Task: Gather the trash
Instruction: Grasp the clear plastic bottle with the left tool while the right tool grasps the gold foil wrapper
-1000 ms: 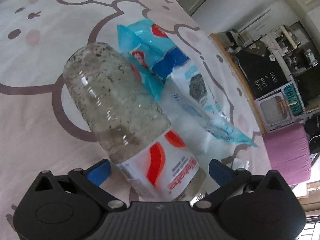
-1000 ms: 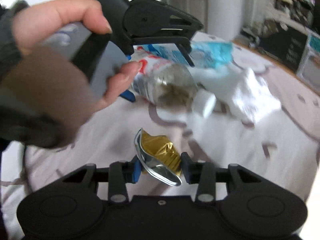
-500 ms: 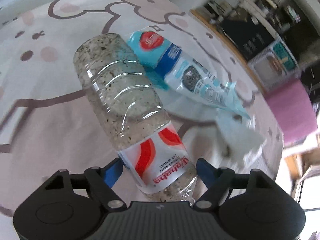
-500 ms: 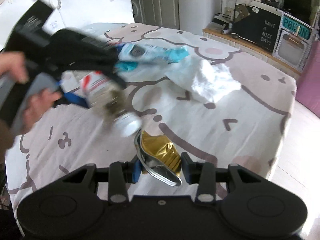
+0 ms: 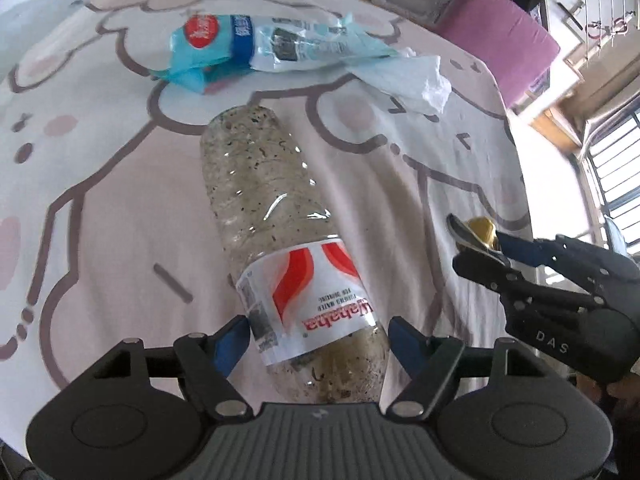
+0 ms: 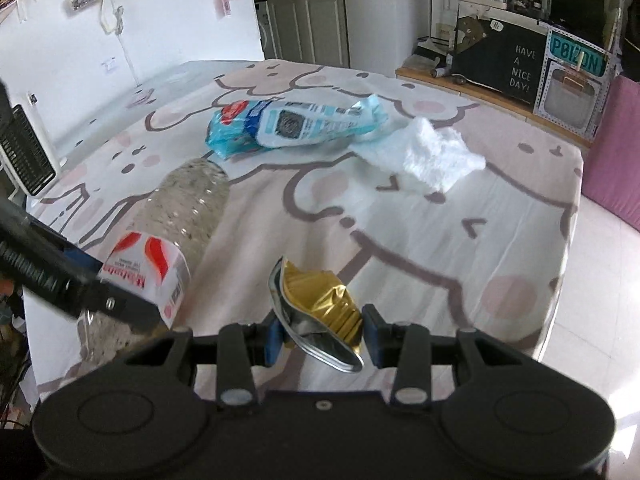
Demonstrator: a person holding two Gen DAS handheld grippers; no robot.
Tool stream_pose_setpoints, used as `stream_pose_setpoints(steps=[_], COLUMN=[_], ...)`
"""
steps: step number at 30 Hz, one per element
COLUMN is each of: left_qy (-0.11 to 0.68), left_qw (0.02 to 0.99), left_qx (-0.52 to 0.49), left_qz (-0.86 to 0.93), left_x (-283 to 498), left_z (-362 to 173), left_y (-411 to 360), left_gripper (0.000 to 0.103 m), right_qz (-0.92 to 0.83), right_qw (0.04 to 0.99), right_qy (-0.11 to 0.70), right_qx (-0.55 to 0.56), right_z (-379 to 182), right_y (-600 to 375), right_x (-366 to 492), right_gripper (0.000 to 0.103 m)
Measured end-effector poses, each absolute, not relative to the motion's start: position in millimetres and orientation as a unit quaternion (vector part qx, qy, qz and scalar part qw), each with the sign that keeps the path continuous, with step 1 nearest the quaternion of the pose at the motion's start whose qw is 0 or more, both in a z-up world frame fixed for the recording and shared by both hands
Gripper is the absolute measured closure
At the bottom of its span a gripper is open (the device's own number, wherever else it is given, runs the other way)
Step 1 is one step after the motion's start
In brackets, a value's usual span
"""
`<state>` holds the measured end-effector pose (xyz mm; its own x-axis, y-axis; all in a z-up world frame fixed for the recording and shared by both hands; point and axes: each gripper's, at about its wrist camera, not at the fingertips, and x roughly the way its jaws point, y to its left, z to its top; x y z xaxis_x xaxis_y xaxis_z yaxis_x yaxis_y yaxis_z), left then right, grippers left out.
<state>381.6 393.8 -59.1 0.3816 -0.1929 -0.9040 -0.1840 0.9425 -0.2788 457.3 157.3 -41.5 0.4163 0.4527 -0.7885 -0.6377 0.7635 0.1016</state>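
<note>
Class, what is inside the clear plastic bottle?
The bottle holds grey-brown, dark-specked grime coating its walls. The white-and-red label hides what lies behind it; whether there is liquid cannot be told.

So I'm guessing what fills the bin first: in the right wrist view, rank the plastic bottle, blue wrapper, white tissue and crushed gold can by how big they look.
1. plastic bottle
2. blue wrapper
3. white tissue
The crushed gold can looks about as large as the tissue, but it sits right at the camera, so I won't rank it.

- A pink cartoon-print cover (image 6: 500,216) is lying spread over the table.
- A black "HAVE A NICE DAY!" board (image 6: 516,68) is standing at two o'clock.
- White cabinets (image 6: 308,20) are standing at twelve o'clock.
</note>
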Motion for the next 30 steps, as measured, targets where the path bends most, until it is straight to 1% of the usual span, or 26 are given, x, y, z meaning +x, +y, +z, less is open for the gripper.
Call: stream_pose_setpoints(steps=[3,6,9,15,18,20,24,30], left_qy=[0.518,0.475,0.436,0.391,0.365,0.358,0.356,0.354], left_qw=[0.835,0.850,0.864,0.870,0.875,0.879,0.888,0.897], left_qx=[-0.175,-0.200,-0.197,-0.222,-0.225,-0.220,-0.195,-0.187], left_qz=[0.055,0.105,0.153,0.203,0.225,0.226,0.215,0.188], left_x=[365,354,347,335,330,328,325,309], left_z=[-64,-66,-66,-72,-74,-76,-76,-71], left_y=[388,380,367,355,351,350,344,334], left_gripper=[0.028,0.026,0.020,0.019,0.022,0.038,0.039,0.041], right_qz=[0.321,0.309,0.299,0.279,0.270,0.265,0.259,0.255], right_qw=[0.838,0.841,0.844,0.854,0.859,0.863,0.869,0.878], right_qy=[0.429,0.432,0.435,0.432,0.426,0.422,0.415,0.402], right_qx=[-0.103,-0.100,-0.096,-0.081,-0.079,-0.077,-0.073,-0.060], right_z=[-49,-58,-66,-70,-68,-67,-65,-59], right_y=[155,153,149,137,133,130,127,121], right_x=[442,427,413,397,393,390,386,378], right_gripper=[0.061,0.061,0.061,0.061,0.061,0.061,0.061,0.061])
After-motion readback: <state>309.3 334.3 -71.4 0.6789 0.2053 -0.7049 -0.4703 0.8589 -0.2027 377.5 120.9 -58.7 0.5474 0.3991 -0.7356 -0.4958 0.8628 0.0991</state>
